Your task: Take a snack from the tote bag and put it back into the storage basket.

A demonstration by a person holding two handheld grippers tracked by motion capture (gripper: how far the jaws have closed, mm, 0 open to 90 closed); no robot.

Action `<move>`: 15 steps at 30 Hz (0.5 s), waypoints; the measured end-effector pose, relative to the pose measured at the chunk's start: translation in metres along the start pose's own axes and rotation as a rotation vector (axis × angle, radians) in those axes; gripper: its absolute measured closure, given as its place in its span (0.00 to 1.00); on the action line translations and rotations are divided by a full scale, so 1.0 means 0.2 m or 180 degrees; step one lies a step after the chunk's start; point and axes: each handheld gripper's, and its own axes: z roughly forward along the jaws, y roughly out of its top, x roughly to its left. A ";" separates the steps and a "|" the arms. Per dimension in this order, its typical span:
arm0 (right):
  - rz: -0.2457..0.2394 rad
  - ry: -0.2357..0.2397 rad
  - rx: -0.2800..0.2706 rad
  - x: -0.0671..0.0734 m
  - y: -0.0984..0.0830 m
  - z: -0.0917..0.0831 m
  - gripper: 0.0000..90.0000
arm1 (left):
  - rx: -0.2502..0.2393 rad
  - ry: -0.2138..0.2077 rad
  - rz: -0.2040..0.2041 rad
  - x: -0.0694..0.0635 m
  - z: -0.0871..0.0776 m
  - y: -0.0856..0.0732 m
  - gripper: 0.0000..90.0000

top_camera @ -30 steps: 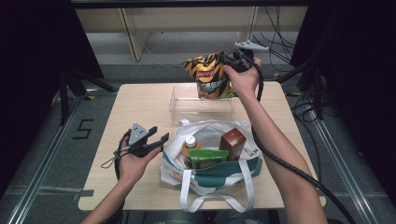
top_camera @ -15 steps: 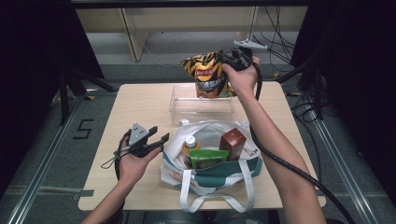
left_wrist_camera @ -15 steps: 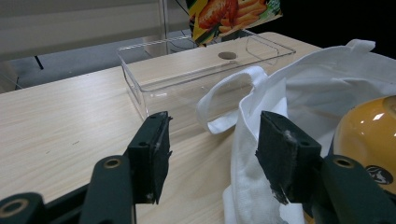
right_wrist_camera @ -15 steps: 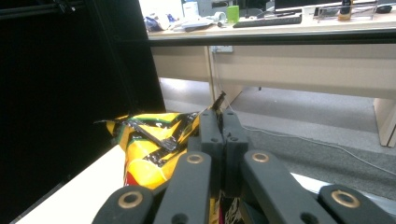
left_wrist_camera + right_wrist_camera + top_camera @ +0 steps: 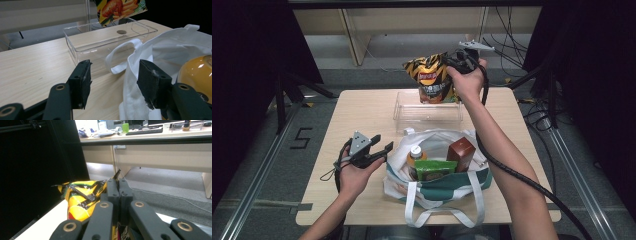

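Right gripper (image 5: 451, 64) clamps the snack bag (image 5: 430, 77) above the clear tray (image 5: 428, 111) at the tabletop's far edge; left gripper (image 5: 113, 81), seen close, gapes empty.

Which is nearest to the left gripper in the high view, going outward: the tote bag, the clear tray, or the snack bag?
From the left gripper:
1. Tote bag, right beside it on the table.
2. Clear tray, behind the tote, toward the far edge.
3. Snack bag, held up over the tray by the right gripper.

One sign reads plainly — a black figure "5" (image 5: 301, 138) marked on the grey floor left of the table (image 5: 362, 107). The snack bag (image 5: 430, 76) bears a red brand patch, too small and blurred to read.
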 end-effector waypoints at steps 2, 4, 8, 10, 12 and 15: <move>0.0022 0.0013 0.0018 0.00 0.00 0.00 1.00 | 0.0015 0.0016 -0.0013 0.00 0.00 0.00 0.49; 0.0014 0.0011 0.0026 0.01 0.00 0.01 1.00 | 0.0023 0.0028 -0.0013 0.00 0.00 0.00 0.49; -0.0009 0.0007 0.0037 0.01 -0.01 0.02 1.00 | 0.0020 0.0035 -0.0006 0.00 0.00 0.00 0.48; -0.0003 0.0020 0.0043 0.01 -0.01 0.02 1.00 | 0.0017 0.0035 0.0004 0.00 0.00 0.00 0.48; 0.0003 0.0008 0.0064 0.01 -0.01 0.03 1.00 | 0.0016 0.0036 0.0005 0.00 -0.01 0.00 0.48; -0.0041 0.0025 0.0035 0.01 -0.02 0.04 1.00 | -0.0017 0.0018 -0.0006 0.00 0.00 0.00 0.48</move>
